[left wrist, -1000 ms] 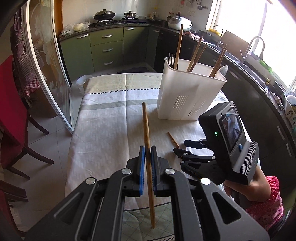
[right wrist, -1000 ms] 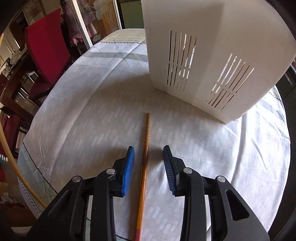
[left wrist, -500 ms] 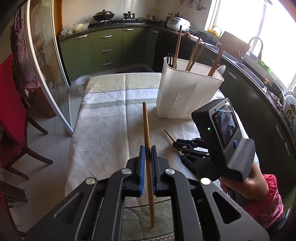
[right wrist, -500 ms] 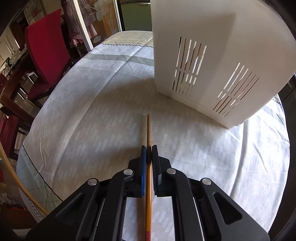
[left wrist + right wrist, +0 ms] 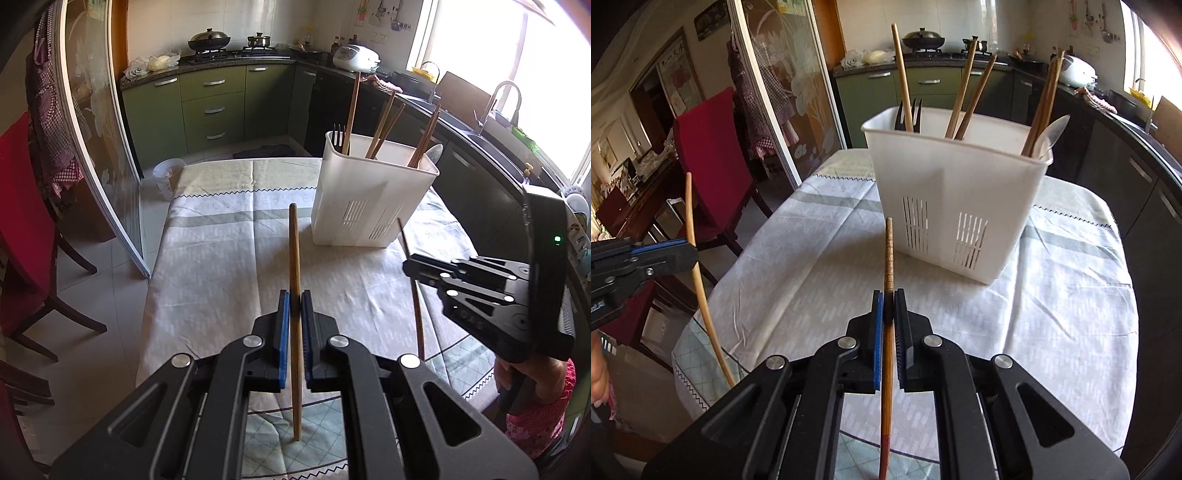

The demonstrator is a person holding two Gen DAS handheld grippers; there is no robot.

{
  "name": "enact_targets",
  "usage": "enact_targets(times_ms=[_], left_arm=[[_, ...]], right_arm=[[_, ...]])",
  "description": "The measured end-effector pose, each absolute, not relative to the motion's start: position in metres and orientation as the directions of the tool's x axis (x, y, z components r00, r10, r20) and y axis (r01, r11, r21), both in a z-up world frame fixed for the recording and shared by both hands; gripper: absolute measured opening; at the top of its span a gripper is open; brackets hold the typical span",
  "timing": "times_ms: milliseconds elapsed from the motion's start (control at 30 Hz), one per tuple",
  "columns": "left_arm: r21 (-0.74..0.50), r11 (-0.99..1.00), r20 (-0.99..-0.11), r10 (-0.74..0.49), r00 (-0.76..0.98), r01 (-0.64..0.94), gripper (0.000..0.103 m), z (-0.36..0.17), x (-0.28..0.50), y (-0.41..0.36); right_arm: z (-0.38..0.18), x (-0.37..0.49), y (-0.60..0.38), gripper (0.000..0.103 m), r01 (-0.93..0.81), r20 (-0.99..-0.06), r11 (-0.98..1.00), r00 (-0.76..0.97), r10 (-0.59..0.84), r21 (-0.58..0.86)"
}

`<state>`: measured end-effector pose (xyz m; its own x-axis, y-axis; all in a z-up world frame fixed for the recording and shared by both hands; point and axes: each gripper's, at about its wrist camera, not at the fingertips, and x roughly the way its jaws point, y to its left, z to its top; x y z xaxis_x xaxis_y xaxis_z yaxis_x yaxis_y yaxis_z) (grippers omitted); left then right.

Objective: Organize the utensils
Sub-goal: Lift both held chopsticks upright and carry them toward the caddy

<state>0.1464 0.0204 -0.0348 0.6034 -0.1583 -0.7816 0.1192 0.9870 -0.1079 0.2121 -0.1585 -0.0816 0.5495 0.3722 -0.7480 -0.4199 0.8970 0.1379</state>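
My left gripper [image 5: 294, 306] is shut on a plain wooden chopstick [image 5: 294, 258] held above the table. My right gripper [image 5: 888, 301] is shut on a patterned chopstick with a red end [image 5: 888, 258], lifted off the cloth. Each gripper shows in the other's view: the right gripper [image 5: 412, 264] with its chopstick [image 5: 415, 299], and the left gripper [image 5: 690, 254] with its chopstick [image 5: 696, 273]. A white slotted utensil holder [image 5: 369, 199] stands at the far right of the table and also shows in the right wrist view [image 5: 956, 206]. It holds several chopsticks, a black fork [image 5: 908, 114] and a white spoon [image 5: 1049, 136].
The table has a white and grey cloth [image 5: 221, 266]. A red chair [image 5: 22, 240] stands to its left beside a glass sliding door [image 5: 92, 122]. Green kitchen cabinets [image 5: 214, 107] are behind, and a dark counter with a sink [image 5: 491, 133] runs along the right.
My right gripper shut on the patterned chopstick lying on the cloth and lifted it off the table, tilting up to face the holder. My left gripper kept holding its chopstick.
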Motion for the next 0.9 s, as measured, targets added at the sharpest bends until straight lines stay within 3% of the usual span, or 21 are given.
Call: enact_targets(times_ms=[333,900], left_arm=[[-0.099,0.989,-0.766,-0.147,0.626,0.111,0.006,-0.026,0.135,0.022],[-0.082,0.988,-0.75,-0.149,0.645,0.133,0.006,-0.016,0.124,0.016]], right_arm=[[-0.04,0.157,-0.205,0.007,-0.405,-0.649,0.903,0.649,0.396,0.146],[-0.028,0.126,-0.212,0.007,-0.424,-0.618,0.895,0.67,0.412,0.138]])
